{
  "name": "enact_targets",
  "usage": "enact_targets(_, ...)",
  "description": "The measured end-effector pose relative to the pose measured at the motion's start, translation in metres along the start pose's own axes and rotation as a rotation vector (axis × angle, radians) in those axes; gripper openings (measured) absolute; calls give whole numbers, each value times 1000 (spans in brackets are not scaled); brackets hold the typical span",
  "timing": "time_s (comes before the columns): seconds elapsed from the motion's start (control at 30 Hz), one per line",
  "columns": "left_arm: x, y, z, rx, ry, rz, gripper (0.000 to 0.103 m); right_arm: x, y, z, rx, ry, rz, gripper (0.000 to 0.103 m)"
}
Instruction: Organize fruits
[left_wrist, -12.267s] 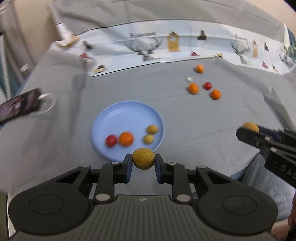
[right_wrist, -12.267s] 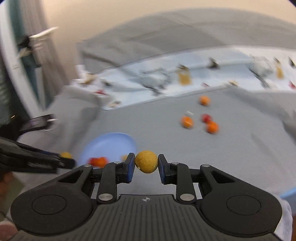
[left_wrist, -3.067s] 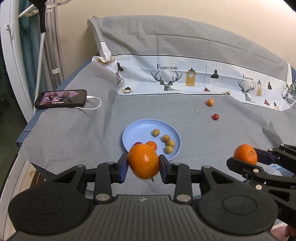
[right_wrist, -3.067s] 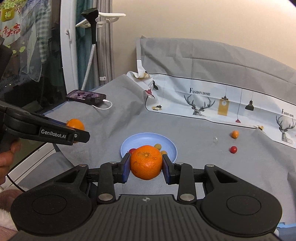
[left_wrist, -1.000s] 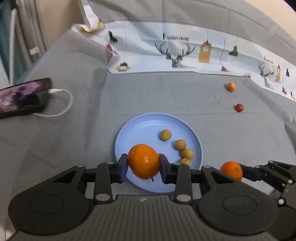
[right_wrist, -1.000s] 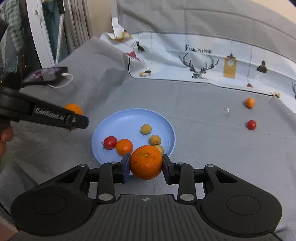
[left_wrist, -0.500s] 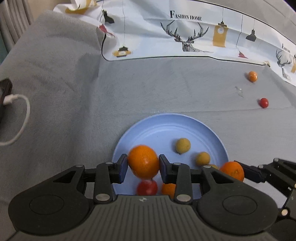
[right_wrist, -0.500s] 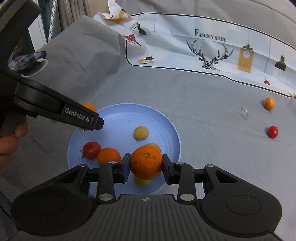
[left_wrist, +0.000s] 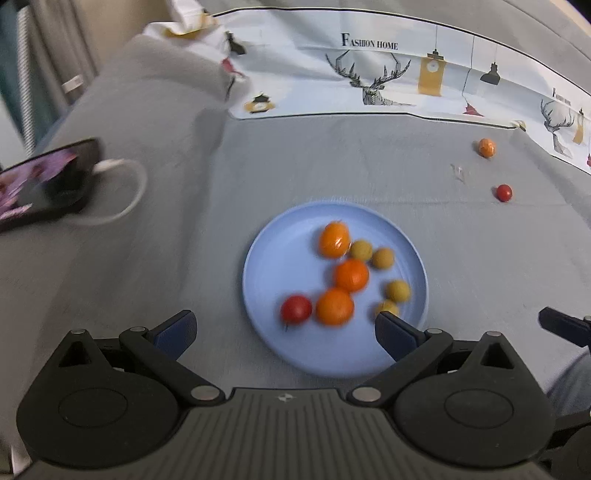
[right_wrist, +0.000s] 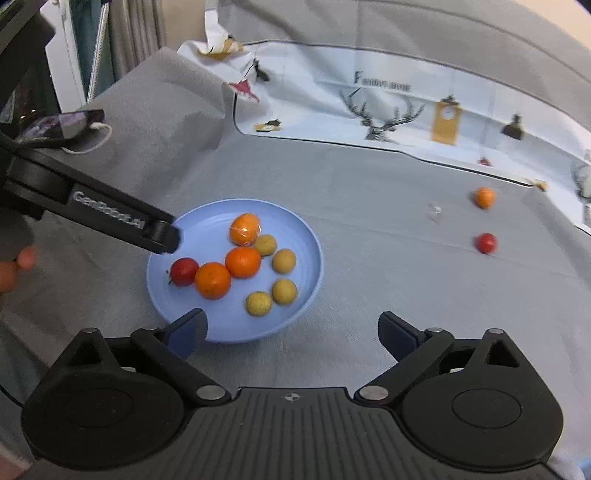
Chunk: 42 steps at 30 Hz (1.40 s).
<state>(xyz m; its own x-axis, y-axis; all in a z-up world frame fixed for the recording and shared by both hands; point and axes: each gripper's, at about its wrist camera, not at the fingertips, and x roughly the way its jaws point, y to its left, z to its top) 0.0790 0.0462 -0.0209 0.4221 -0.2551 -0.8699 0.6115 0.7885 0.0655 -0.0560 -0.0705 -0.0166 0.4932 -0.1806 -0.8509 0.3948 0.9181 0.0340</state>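
Note:
A light blue plate (left_wrist: 266, 254) (right_wrist: 310, 236) on the grey cloth holds three oranges (left_wrist: 351, 275) (right_wrist: 242, 261), a red tomato (left_wrist: 296, 309) (right_wrist: 183, 271) and several small yellow fruits (left_wrist: 397, 290) (right_wrist: 283, 290). My left gripper (left_wrist: 286, 330) is open and empty just above the plate's near edge. My right gripper (right_wrist: 291, 330) is open and empty at the plate's near right edge. The left gripper's finger (right_wrist: 122, 219) reaches over the plate's left side in the right wrist view. A small orange (left_wrist: 486, 147) (right_wrist: 484, 196) and a red tomato (left_wrist: 504, 192) (right_wrist: 485, 242) lie loose at the far right.
A phone (left_wrist: 40, 184) (right_wrist: 59, 125) with a white cable lies at the left on the cloth. A white printed cloth with deer (left_wrist: 369, 77) (right_wrist: 380, 110) runs along the back. A small clear scrap (left_wrist: 458, 171) lies near the loose fruits.
Both grippers have opened and let go of their oranges, which now lie in the plate. Both grippers have pulled back and up from the plate.

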Motion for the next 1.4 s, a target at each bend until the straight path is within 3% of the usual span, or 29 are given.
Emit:
enact_targets(0.3, -80, -2, -40, -3, 5, 8, 103, -73, 3, -13, 32, -88, -30, 102)
enact_targets(0.73, -132, -9, -74, -20, -45, 35, 103, -127, 9, -34, 41, -174, -33, 102)
enact_targets(0.9, -155, -8, -74, -38, -47, 26, 103, -140, 5, -38, 63, -183, -37, 102)
enact_targets(1.13, -196, -6, -66, -58, -118, 51, 103, -152, 1, -38, 88, -198, -35, 102)
enact_targets(1.4, -237, 2, -45, -110, -69, 25, 103, -156, -3, -33, 122, -188, -34, 102)
